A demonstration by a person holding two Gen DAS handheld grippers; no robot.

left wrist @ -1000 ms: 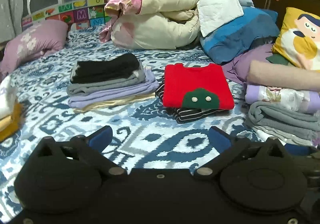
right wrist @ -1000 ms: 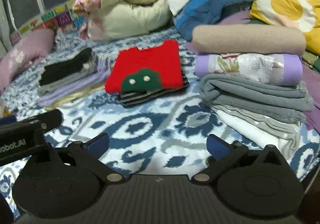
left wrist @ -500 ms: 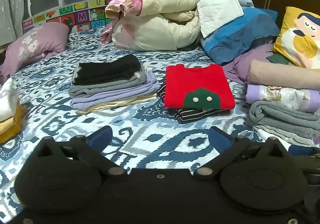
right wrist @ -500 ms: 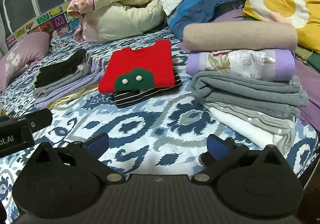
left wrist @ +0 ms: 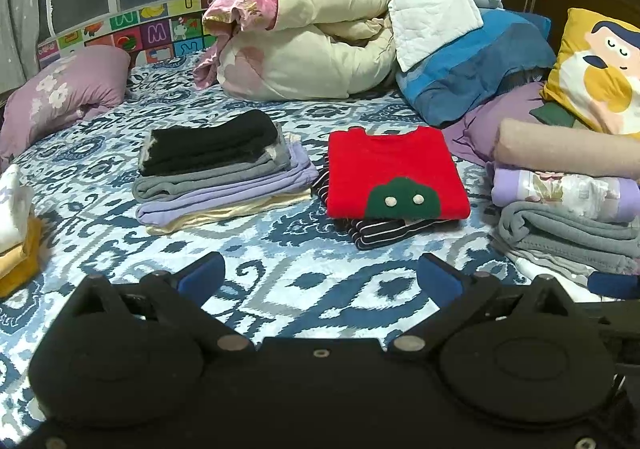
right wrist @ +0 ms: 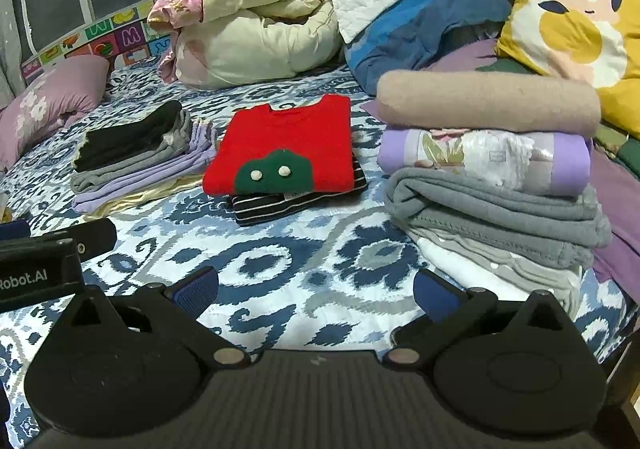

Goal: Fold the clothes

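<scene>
Folded clothes are stacked on the bed [left wrist: 280, 273]: a dark-topped pile [left wrist: 216, 177], a red sweater [left wrist: 394, 173], a grey pile [right wrist: 492, 205]. Left tongs [left wrist: 320, 277] and right tongs [right wrist: 316, 291] are held released, empty; stacks could be toppled if brushed.

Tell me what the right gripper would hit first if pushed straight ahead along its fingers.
Probably the bedspread, then the red sweater lying on the striped garment. The right gripper is open and empty; depth is uncertain.

Three folded stacks [left wrist: 216, 177], two pillows [left wrist: 64, 93].
</scene>
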